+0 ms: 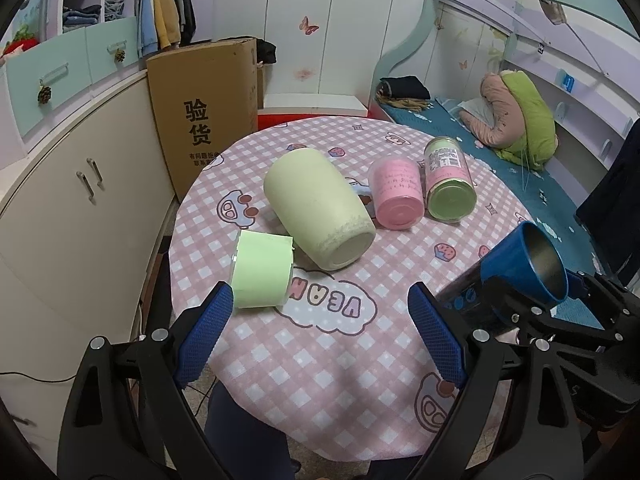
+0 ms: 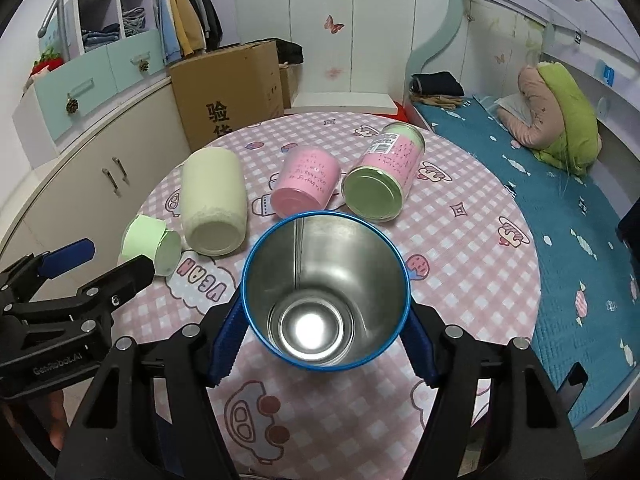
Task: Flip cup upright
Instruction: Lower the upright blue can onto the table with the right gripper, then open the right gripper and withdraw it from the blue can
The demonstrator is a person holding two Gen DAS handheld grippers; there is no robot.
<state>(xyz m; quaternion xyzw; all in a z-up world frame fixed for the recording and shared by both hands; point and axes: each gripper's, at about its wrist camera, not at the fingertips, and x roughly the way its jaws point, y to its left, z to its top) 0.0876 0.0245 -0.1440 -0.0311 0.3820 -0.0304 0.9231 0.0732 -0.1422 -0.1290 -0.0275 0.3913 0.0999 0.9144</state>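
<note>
My right gripper (image 2: 324, 344) is shut on a blue metal cup (image 2: 325, 292) with a shiny steel inside; its open mouth faces the camera and tilts up. In the left wrist view the same blue cup (image 1: 528, 264) is held above the table's right edge. My left gripper (image 1: 320, 328) is open and empty, just in front of a small light green cup (image 1: 262, 270) lying on its side. It also shows in the right wrist view (image 2: 60, 264) at the left.
On the round table with a pink checked cloth (image 1: 320, 380) lie a large pale green cup (image 1: 318, 210), a pink cup (image 1: 396, 194) and a green-and-pink jar (image 1: 450, 180), all on their sides. A cardboard box (image 1: 208, 112) and cabinets stand left, a bed (image 1: 520, 184) right.
</note>
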